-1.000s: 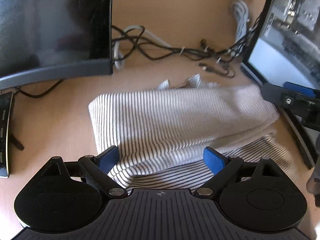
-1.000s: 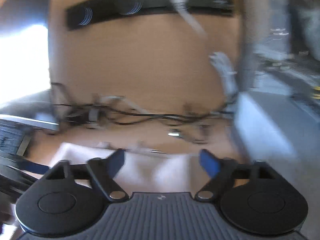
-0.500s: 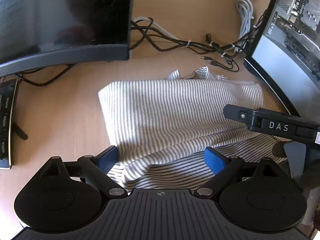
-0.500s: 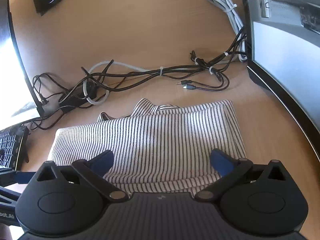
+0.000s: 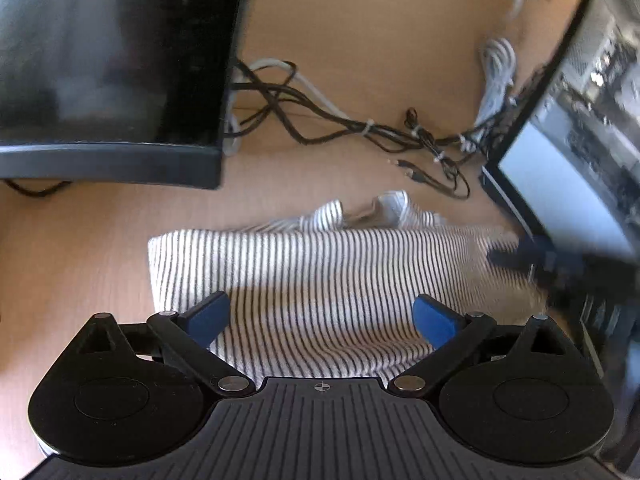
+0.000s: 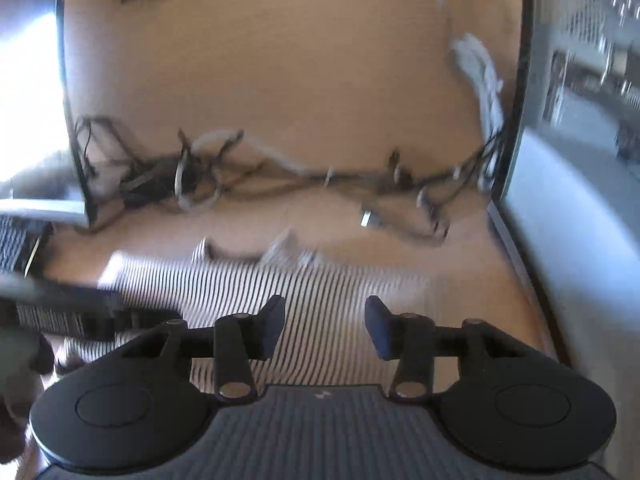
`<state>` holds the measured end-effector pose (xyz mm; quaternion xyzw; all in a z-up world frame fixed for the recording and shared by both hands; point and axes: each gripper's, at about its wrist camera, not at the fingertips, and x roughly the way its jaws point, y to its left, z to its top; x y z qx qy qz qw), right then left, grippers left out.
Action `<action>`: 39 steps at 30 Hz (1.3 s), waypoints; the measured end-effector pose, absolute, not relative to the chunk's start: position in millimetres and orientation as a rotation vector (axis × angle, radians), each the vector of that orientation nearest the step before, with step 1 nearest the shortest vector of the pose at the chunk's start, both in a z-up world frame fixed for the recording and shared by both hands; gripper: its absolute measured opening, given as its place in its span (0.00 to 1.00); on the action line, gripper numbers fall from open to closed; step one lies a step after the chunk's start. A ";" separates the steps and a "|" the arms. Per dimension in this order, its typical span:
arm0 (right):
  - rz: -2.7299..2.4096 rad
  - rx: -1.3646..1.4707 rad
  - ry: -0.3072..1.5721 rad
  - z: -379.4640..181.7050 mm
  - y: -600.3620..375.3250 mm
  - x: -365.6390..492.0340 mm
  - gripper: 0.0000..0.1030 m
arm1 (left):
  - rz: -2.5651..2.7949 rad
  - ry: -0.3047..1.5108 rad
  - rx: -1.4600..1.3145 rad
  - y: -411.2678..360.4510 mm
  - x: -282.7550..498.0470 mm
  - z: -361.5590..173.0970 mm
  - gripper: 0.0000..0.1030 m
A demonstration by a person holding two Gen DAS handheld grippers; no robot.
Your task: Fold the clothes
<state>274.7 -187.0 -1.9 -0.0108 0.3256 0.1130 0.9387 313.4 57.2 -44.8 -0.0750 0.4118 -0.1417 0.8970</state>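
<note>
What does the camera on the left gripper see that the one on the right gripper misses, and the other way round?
Only the left wrist view shows the dark monitor face on, and the left gripper with its jaws opening, wide apart over the cloth. Only the right wrist view shows a keyboard edge at far left, and the right gripper with its jaws closing, nothing pinched between them yet. Both show the striped garment folded on the wooden desk, the tangle of cables behind it, and the computer case on the right.

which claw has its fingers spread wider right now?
The left claw: fingers at full spread over the striped garment. The right claw is narrower and closing, nothing pinched.
</note>
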 end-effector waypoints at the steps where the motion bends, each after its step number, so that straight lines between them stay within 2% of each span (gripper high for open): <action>1: 0.230 -0.013 0.663 0.0 -188.9 280.5 0.43 | -0.293 0.849 -0.142 55.4 312.3 -45.7 0.99; 9: 0.236 0.015 0.772 -40.0 -199.1 312.1 0.44 | -0.287 0.844 -0.122 57.2 311.9 -48.4 0.99; 16: 0.274 -0.019 0.786 -28.9 -200.4 311.1 0.45 | -0.277 0.840 -0.117 56.3 311.8 -49.5 0.99; 22: 0.345 -0.014 0.679 14.5 -194.7 314.4 0.44 | -0.264 0.847 -0.147 60.7 309.6 -44.9 0.99; 25: 0.359 -0.043 0.682 19.7 -186.0 337.0 0.44 | -0.234 0.859 -0.229 78.1 295.7 -34.2 0.99; 35: 0.394 -0.085 0.806 -41.4 -151.6 377.4 0.44 | -0.033 0.897 -0.366 164.6 200.6 -19.6 0.99; 37: 0.397 -0.073 0.817 -49.7 -148.4 377.5 0.42 | 0.013 0.910 -0.407 178.4 188.6 -21.8 0.99; 39: 0.395 -0.066 0.818 -50.2 -148.1 377.2 0.33 | 0.052 0.923 -0.449 189.6 179.5 -24.7 0.99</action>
